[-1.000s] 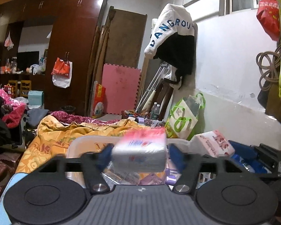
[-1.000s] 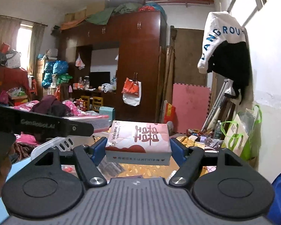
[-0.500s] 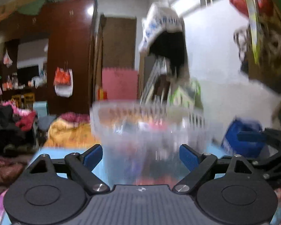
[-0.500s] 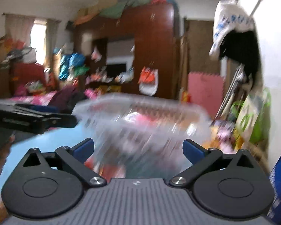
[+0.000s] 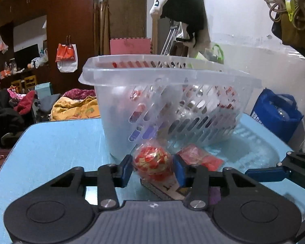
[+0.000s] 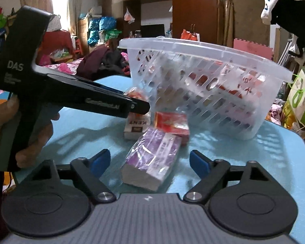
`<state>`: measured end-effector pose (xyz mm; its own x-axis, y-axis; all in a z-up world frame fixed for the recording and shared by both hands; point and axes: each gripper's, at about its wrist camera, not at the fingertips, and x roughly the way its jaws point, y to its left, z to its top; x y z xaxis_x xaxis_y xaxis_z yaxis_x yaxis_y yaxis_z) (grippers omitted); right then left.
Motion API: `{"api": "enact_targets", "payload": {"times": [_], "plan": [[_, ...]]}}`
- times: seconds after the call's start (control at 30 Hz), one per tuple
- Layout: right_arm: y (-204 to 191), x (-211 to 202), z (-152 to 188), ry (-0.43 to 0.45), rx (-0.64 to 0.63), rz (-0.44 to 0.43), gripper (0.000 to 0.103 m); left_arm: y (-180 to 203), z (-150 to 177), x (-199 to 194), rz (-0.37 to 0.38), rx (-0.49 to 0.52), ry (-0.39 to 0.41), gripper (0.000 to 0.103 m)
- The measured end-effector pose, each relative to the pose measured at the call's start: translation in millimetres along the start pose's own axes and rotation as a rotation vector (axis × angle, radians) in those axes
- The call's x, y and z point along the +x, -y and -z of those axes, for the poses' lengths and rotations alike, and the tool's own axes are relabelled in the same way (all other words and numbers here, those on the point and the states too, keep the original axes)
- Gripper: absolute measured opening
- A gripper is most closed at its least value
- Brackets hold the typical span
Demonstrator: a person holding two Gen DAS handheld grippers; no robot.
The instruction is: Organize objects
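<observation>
A clear slotted plastic basket [image 5: 168, 101] [image 6: 203, 85] with several packets inside stands on the light blue table [image 5: 57, 142]. My left gripper [image 5: 153, 168] is shut on a red-and-gold bagged candy packet [image 5: 151, 161] just in front of the basket. A red pack [image 5: 201, 158] [image 6: 170, 123] and a Kent cigarette box [image 6: 135, 127] lie beside it. My right gripper [image 6: 149, 163] is open, its fingers either side of a purple wrapped pack [image 6: 152, 158] on the table. The left gripper body [image 6: 50, 89] shows at the left of the right wrist view.
A blue bag [image 5: 276, 113] stands off the table's right edge by the white wall. A cluttered bed with yellow bedding [image 5: 75, 107] lies behind the table. A green-and-white bag [image 6: 301, 99] stands at the far right.
Both grippers let go of the boxes they held over the basket, dropped to the table in front of it, and the left one closed on the candy packet.
</observation>
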<state>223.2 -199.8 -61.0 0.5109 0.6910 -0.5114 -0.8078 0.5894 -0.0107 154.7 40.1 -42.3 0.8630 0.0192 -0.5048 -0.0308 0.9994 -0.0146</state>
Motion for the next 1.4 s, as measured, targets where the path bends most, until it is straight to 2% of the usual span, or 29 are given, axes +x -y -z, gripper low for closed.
{"api": "enact_targets", "payload": {"times": [0.17,0.3,0.43,0.53,0.63,0.73,0.9,1.1,1.23,1.33,1.4], "plan": [[0.1,-1.0,7.0,-0.009,0.007,-0.007,0.059,-4.4,3.2,-1.4,0.015,-0.012,0.016,0.047],[-0.4,-8.4,14.1,0.032,0.018,0.003,0.058,-14.0,3.7,-3.2,0.061,-0.069,0.032,0.047],[-3.4,-23.9,20.7,0.13,0.016,0.044,0.058,-21.8,4.0,-10.8,0.107,-0.11,0.085,0.047],[-3.5,-33.0,24.6,0.198,0.027,0.063,0.058,-24.7,4.0,-10.9,0.12,-0.132,0.092,0.047],[-0.4,-38.7,26.5,0.25,0.046,0.057,0.058,-23.3,4.0,-14.7,0.135,-0.133,0.12,0.047],[3.6,-41.4,27.3,0.278,0.064,0.042,0.058,-19.2,5.9,-21.0,0.128,-0.116,0.158,0.047],[10.4,-44.2,30.0,0.315,0.106,0.027,0.058,-17.0,4.2,-19.3,0.128,-0.103,0.152,0.047],[11.7,-50.5,35.5,0.37,0.127,0.021,0.058,-20.0,7.9,-27.2,0.13,-0.106,0.188,0.047],[12.3,-58.2,37.6,0.422,0.132,0.031,0.058,-25.8,11.5,-42.7,0.141,-0.138,0.258,0.047],[21.7,-67.5,29.8,0.428,0.197,-0.058,0.058,-23.1,8.4,-58.1,0.123,-0.105,0.317,0.047],[20.3,-76.6,14.4,0.45,0.157,0.005,0.058,-20.7,-6.2,-67.4,0.127,-0.089,0.325,0.047]]}}
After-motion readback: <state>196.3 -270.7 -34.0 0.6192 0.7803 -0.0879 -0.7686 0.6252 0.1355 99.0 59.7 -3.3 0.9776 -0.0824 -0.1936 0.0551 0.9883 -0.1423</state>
